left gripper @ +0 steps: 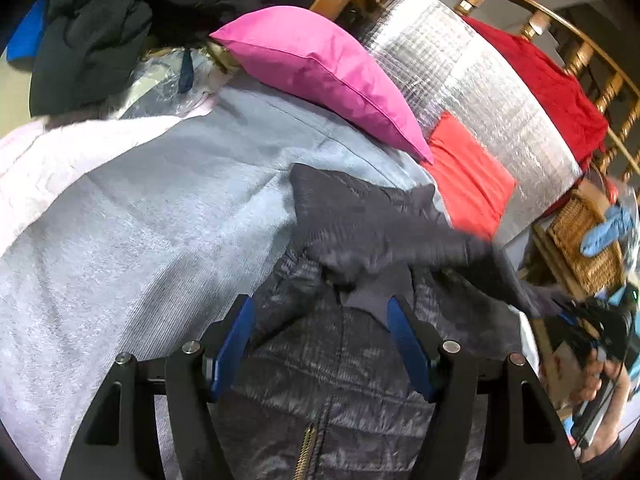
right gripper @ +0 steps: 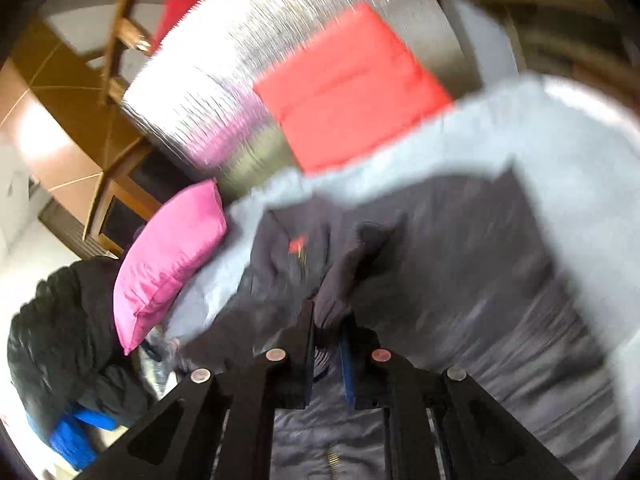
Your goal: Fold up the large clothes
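Nearby, pink pillow (left gripper: pixel 320 76) overlaps jacket (left gripper: pixel 360 360).

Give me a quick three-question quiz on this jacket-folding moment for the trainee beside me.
1. True or false: the left hand-held gripper is clamped on the pink cushion.
2. Multiple choice: the right hand-held gripper is shut on which item? A) the red cushion B) the dark quilted jacket C) the light blue blanket
3. Fill in: the jacket lies on the light blue ____.

Key: 1 false, its jaws stand open over the jacket. 2 B, a fold of jacket fabric sits between its closed fingers. 3 blanket.
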{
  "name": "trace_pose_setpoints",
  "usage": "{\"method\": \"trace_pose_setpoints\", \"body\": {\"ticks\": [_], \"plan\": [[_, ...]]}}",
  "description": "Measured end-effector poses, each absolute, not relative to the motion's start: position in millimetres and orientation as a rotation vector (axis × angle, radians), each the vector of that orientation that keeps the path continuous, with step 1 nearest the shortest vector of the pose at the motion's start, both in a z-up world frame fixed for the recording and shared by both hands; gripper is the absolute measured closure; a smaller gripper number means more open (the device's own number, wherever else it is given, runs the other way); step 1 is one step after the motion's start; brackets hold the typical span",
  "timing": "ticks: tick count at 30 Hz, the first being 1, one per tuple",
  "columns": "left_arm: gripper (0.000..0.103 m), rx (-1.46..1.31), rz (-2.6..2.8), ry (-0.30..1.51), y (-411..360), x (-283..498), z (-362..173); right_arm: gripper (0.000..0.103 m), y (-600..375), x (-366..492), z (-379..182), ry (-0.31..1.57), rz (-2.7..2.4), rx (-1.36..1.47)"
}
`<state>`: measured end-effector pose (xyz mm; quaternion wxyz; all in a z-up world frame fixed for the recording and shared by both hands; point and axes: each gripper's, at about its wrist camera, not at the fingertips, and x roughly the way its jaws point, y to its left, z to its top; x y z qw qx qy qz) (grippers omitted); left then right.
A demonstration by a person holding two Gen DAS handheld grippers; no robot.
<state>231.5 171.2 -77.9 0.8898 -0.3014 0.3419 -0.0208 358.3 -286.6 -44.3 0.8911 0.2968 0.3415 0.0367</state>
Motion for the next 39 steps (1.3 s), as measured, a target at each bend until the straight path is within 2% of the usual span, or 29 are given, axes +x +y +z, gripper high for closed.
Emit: {"method": "trace_pose_setpoints", "body": {"ticks": [3,10,15,22,26,31,35,37,38,39], "plan": [[0.033,-0.726,-0.062,0.73,172.0,248.2,-82.6,0.091,-311.4,346.9,-29.6,0.671,0.039,0.551],[0.034,-0.826,-0.083,0.834,147.8,300.3,-93.8,0.091,-320.5,362.1,-72.9,0.75,0.02,0.456],[0.035,-0.688,-0.006,0.877,132.5,324.1,-96.0,0.091,-334.7,354.4,-84.4,0.73,0.019,0.472],[0.035,-0.371,0.051,0.945,99.8,328.3,-99.0,0.09,-342.0,344.7,-144.8,0.829,-0.019,0.473],[0.035,-0.373,0.055,0.9,101.6,317.9,-77.3,0.089,-347.7,344.3,-142.9,0.838,-0.009,0.516],[0.032,-0.245,0.072,0.743,86.6,313.0,-44.1,0.083,-364.8,327.6,-128.7,0.838,0.012,0.584],[0.03,-0.186,0.031,0.767,65.8,332.5,-50.7,0.083,-377.8,308.8,-112.1,0.822,0.025,0.608],[0.03,-0.168,0.03,0.803,56.1,340.9,-64.1,0.074,-380.7,302.8,-96.4,0.781,0.038,0.628],[0.03,-0.147,0.023,0.831,51.7,345.6,-72.3,0.049,-379.4,303.3,-92.1,0.768,0.066,0.645],[0.03,-0.118,0.031,0.861,48.0,349.9,-81.7,0.016,-376.6,305.7,-88.6,0.762,0.112,0.679]]}}
